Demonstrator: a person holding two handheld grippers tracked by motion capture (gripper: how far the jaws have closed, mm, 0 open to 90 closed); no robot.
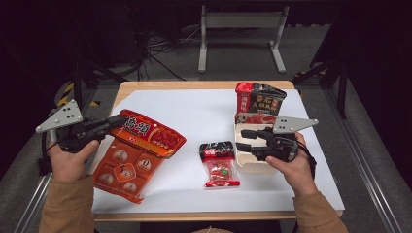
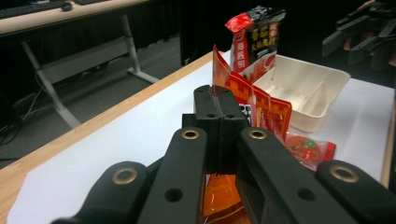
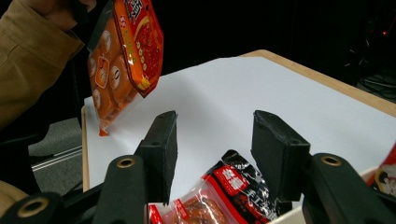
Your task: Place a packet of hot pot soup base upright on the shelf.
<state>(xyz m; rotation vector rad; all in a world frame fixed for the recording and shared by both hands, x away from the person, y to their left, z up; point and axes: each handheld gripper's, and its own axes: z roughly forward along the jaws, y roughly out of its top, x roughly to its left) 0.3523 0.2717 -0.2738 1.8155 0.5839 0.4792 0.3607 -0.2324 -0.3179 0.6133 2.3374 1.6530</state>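
On the left side of the counter (image 1: 204,116), which is covered by a white sheet, the left gripper (image 1: 116,121) has its jaws pressed together on the near-left edge of a large orange-red snack bag (image 1: 141,150); in the left gripper view the jaws meet with the bag's edge pinched between them. In the right gripper view the bag hangs lifted and tilted, its lowest corner at or just above the sheet; I cannot tell whether it touches. The person's left hand (image 1: 68,158) holds that gripper at the left edge of the counter. On the right, the right hand (image 1: 291,165) holds the right gripper (image 1: 245,140) over a cream plastic tray (image 1: 252,165), jaws spread apart and pinching nothing; the right gripper view shows them wide open, with white sheet between them. Just left of the tray lies a small packet (image 1: 219,162) with a black top and clear red-trimmed lower part, flat on the sheet near the middle of the counter. At the far end of the tray a red-and-black pouch (image 1: 260,99) stands upright, leaning against or inside the tray's far wall; which one is unclear. Beyond the counter, a grey metal frame (image 1: 240,34) stands on the dark floor.
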